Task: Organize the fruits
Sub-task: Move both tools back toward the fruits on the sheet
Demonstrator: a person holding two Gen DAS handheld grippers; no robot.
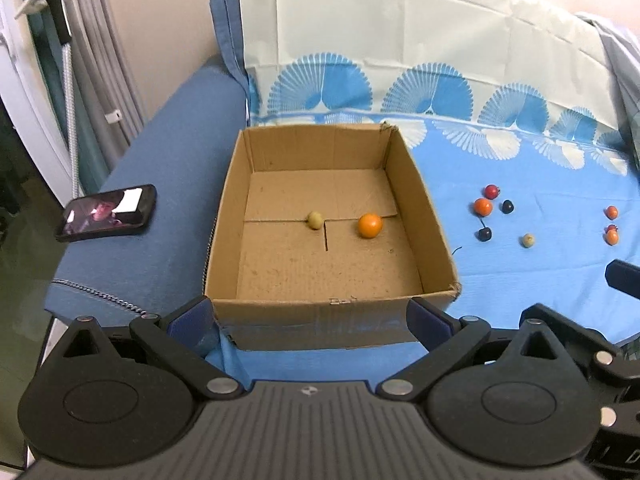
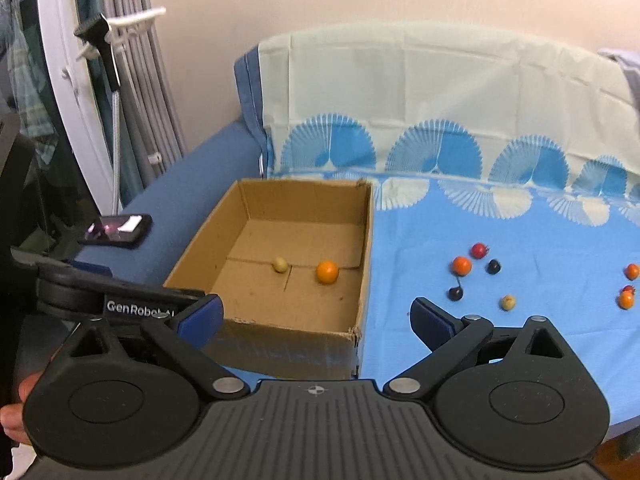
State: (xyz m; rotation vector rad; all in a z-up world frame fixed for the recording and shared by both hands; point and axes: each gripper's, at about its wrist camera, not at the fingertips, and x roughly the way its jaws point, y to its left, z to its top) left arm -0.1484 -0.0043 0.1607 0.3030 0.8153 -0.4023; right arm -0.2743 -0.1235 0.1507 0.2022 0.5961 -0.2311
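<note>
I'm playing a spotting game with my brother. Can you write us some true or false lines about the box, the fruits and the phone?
1. The cardboard box holds two fruits. True: an orange fruit and a pale yellow fruit.
2. The phone lies inside the box. False: it lies on the blue cushion outside the box, on the side away from the loose fruits.
3. Several small fruits are still on the blue patterned cloth. True: red, orange, dark and pale ones lie beside the box.
4. The right tool is squeezing an orange fruit. False: its jaws are wide open with nothing between the pads.
5. The box has a closed lid. False: its top is open.
</note>
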